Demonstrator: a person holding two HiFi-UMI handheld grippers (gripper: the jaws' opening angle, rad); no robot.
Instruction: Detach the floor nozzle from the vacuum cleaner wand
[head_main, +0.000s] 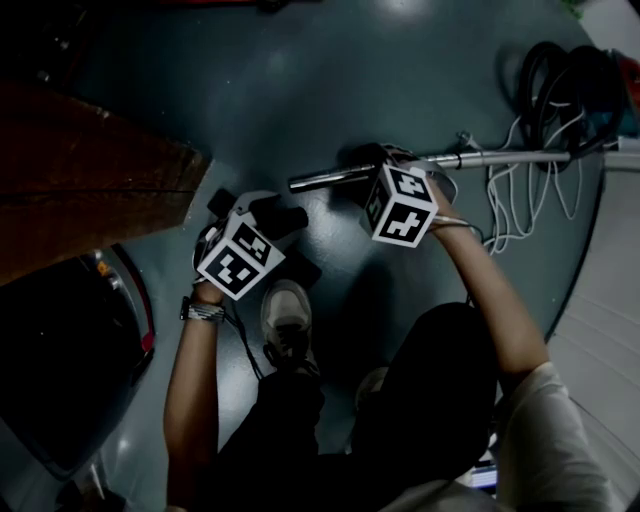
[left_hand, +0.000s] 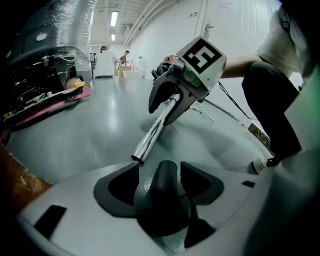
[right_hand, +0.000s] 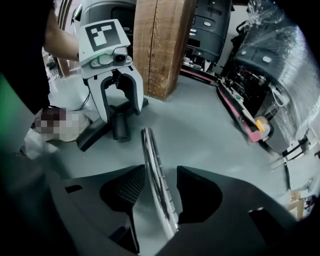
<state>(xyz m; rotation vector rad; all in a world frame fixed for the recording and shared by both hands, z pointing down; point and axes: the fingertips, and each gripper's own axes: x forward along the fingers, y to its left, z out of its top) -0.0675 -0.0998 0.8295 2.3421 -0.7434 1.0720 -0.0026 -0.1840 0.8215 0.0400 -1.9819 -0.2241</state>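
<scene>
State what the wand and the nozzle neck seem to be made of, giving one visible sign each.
Wand: apparently polished chromed metal; it shows bright, mirror-like streaks. Nozzle neck: probably matt black plastic; dull surface, no sharp reflections.

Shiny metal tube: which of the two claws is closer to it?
Right. The right claw is clamped on the wand, which runs between its jaws. The left claw stands open over the black floor nozzle, apart from the wand's free end.
</scene>
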